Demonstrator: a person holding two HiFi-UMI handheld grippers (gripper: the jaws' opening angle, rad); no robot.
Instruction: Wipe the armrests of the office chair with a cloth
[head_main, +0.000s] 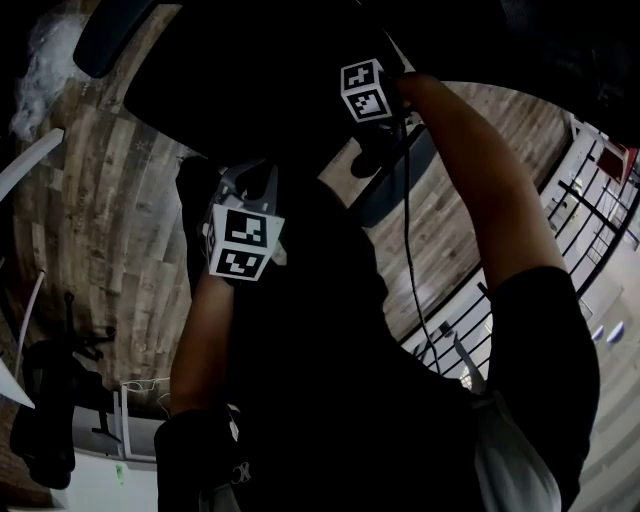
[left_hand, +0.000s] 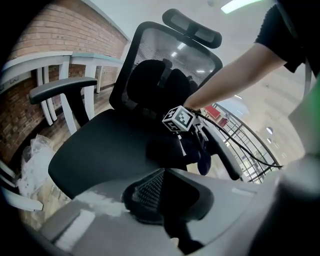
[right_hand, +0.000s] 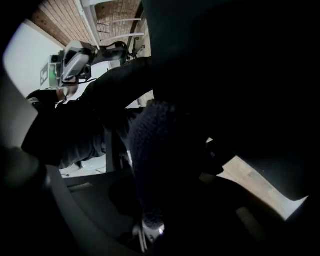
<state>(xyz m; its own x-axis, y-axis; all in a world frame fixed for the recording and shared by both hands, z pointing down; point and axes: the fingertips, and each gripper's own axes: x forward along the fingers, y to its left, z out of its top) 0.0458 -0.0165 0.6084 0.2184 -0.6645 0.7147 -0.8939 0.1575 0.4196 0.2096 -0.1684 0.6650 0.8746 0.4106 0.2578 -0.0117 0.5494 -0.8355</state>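
Note:
The black office chair has a mesh back, and its left armrest stands free on its post. My right gripper is shut on a dark blue cloth, which it holds against the inner side of the right armrest. In the right gripper view the cloth rises from my right gripper and fills the middle. My left gripper hovers in front of the seat with its jaws together and nothing between them. From the head view both grippers are dim: the left gripper and the right gripper.
A brick wall and white railings run along the left. A crumpled plastic bag lies on the wooden floor. A black metal railing stands behind the right armrest. The right gripper's cable hangs down.

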